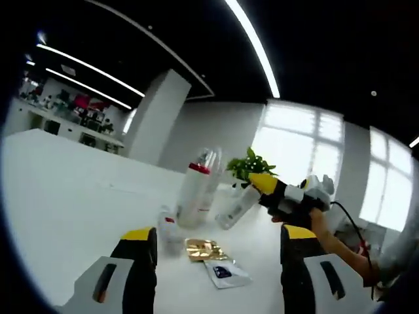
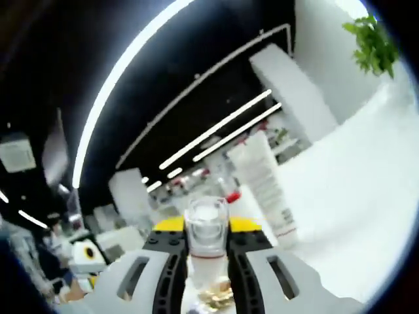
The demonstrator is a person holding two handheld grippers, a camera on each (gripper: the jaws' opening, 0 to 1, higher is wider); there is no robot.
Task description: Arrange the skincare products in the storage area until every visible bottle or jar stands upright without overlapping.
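The right claw (image 1: 262, 184) is clamped on a clear plastic bottle (image 1: 237, 207), held tilted off the white table (image 1: 78, 196), its long axis slanting down toward the tall red-banded white bottle (image 1: 194, 195) just beside. The left claw (image 1: 219, 252) hangs open, farther off.

text: none legible | white tube (image 2: 265, 183): print too blurred | sachet (image 1: 224, 273): unreadable

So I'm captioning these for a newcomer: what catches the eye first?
In the left gripper view, the right gripper holds a tilted clear bottle above the white table, beside a tall red-collared bottle. Gold and white sachets lie in front. In the right gripper view, that bottle's cap sits between the jaws.
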